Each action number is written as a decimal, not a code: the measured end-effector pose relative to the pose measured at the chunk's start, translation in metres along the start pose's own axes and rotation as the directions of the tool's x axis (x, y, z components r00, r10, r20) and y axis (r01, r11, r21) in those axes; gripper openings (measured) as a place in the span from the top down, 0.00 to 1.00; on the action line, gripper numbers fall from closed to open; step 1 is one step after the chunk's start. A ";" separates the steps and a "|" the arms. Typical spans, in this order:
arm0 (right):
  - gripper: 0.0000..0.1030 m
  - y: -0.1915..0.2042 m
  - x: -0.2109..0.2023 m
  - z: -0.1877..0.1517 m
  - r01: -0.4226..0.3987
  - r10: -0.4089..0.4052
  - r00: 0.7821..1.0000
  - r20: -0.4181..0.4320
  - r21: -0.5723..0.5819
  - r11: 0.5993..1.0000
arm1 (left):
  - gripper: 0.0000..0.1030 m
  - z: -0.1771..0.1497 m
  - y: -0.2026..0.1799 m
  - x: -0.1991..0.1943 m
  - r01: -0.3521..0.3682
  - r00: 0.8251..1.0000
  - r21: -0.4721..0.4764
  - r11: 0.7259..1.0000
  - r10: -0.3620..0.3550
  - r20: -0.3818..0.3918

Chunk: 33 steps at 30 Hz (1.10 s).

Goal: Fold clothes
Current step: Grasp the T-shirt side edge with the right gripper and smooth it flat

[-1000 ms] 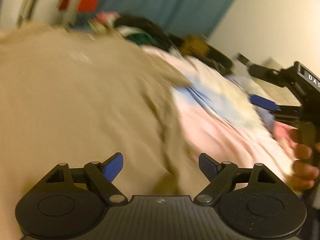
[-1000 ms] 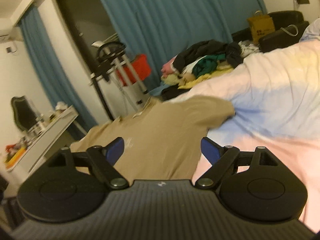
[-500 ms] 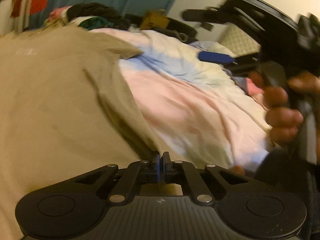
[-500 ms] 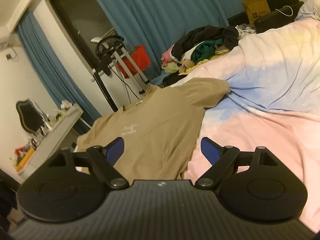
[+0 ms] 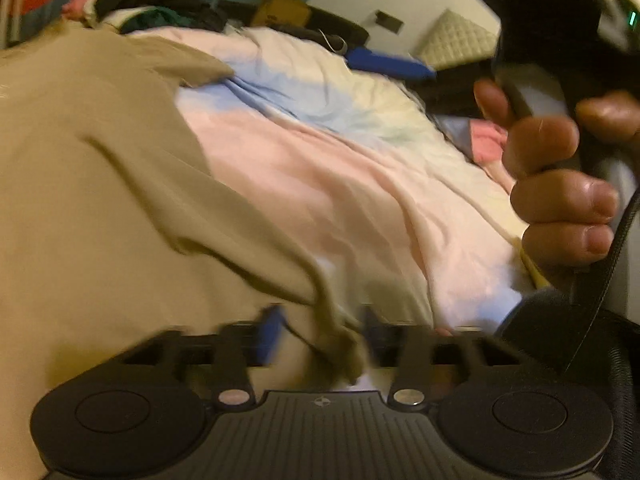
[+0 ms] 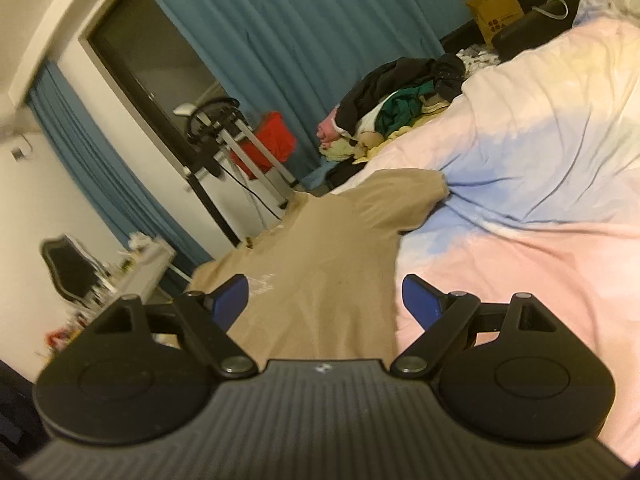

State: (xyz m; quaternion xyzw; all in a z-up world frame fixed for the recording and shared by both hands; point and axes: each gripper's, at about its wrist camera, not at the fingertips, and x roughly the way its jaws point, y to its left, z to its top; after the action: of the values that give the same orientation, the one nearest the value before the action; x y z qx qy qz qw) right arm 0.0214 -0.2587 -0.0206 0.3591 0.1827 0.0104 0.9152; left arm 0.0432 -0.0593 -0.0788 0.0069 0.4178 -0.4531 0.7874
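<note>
Bedding in pink and blue (image 6: 540,184) carries a tan T-shirt (image 6: 340,248) spread flat. Left claw (image 5: 320,332) is opening, shirt hem bunched between its blurred fingers; right claw (image 6: 326,300) hangs released above the shirt.

We carry two matching black plastic grippers with ribbed, matte housings. On the right gripper (image 6: 323,300), we see round raised discs at each side, triangular cut-outs in the linkage arms, silver pivot screws, a small white emblem at the housing's centre and blue pads on the fingers (image 6: 418,299). The left gripper (image 5: 320,334) is built alike, its blue-padded fingers blurred. A black strap (image 5: 600,280) hangs beside our bare right hand (image 5: 560,176).
</note>
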 end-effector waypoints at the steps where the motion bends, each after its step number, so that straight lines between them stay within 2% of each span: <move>1: 0.16 -0.003 0.005 0.002 -0.005 0.005 1.000 0.002 0.032 0.999 | 0.23 0.003 0.005 -0.009 -0.018 1.000 -0.015 1.000 0.019 0.021; 4: 0.16 -0.012 0.020 0.009 -0.019 0.018 1.000 0.008 0.129 0.991 | 0.19 0.016 0.021 -0.041 -0.076 0.993 -0.048 0.996 0.079 0.085; 6: 0.16 -0.019 0.038 0.015 -0.027 0.026 1.000 0.004 0.200 0.979 | 0.13 0.023 0.031 -0.062 -0.156 0.977 -0.053 0.986 0.162 0.137; 10: 0.16 -0.042 0.089 0.027 -0.062 0.056 0.998 0.027 0.333 0.941 | 0.05 0.024 0.054 -0.094 -0.308 0.910 -0.087 0.947 0.320 0.262; 12: 0.16 -0.058 0.120 0.029 -0.032 0.012 0.998 0.057 0.363 0.931 | 0.05 0.020 0.070 -0.097 -0.353 0.874 -0.155 0.923 0.385 0.296; 14: 0.16 -0.077 0.150 0.028 -0.005 -0.017 0.998 0.053 0.396 0.918 | 0.05 0.016 0.086 -0.100 -0.391 0.834 -0.225 0.892 0.447 0.322; 17: 0.16 -0.107 0.190 0.024 0.020 -0.044 0.998 0.045 0.438 0.899 | 0.05 0.016 0.104 -0.092 -0.422 0.801 -0.302 0.855 0.507 0.318; 20: 0.20 -0.120 0.221 0.023 0.027 -0.048 0.998 0.045 0.389 0.921 | 0.05 0.017 0.120 -0.084 -0.475 0.774 -0.304 0.826 0.556 0.302; 22: 0.20 -0.122 0.239 0.024 0.019 -0.041 0.998 0.056 0.338 0.941 | 0.05 0.020 0.129 -0.076 -0.489 0.767 -0.308 0.816 0.570 0.293; 27: 0.23 -0.120 0.278 0.038 -0.121 0.092 0.989 0.116 0.276 0.953 | 0.05 0.024 0.147 -0.058 -0.456 0.796 -0.320 0.830 0.541 0.270; 30: 0.25 -0.117 0.303 0.050 -0.149 0.131 0.987 0.096 0.221 0.964 | 0.05 0.025 0.158 -0.052 -0.440 0.805 -0.325 0.837 0.528 0.270; 32: 0.37 -0.123 0.311 0.051 -0.099 0.076 0.992 0.098 0.256 0.961 | 0.05 0.026 0.167 -0.045 -0.447 0.799 -0.327 0.832 0.536 0.271; 33: 0.37 -0.129 0.313 0.050 -0.101 0.068 0.990 0.121 0.295 0.950 | 0.05 0.026 0.171 -0.042 -0.447 0.799 -0.335 0.830 0.538 0.268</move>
State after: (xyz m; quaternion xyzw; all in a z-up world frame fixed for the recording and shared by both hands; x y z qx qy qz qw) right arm 0.3161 -0.3396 -0.1746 0.5015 0.1164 0.0021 0.8573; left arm 0.1736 0.0610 -0.0967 -0.0659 0.3087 -0.1669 0.9341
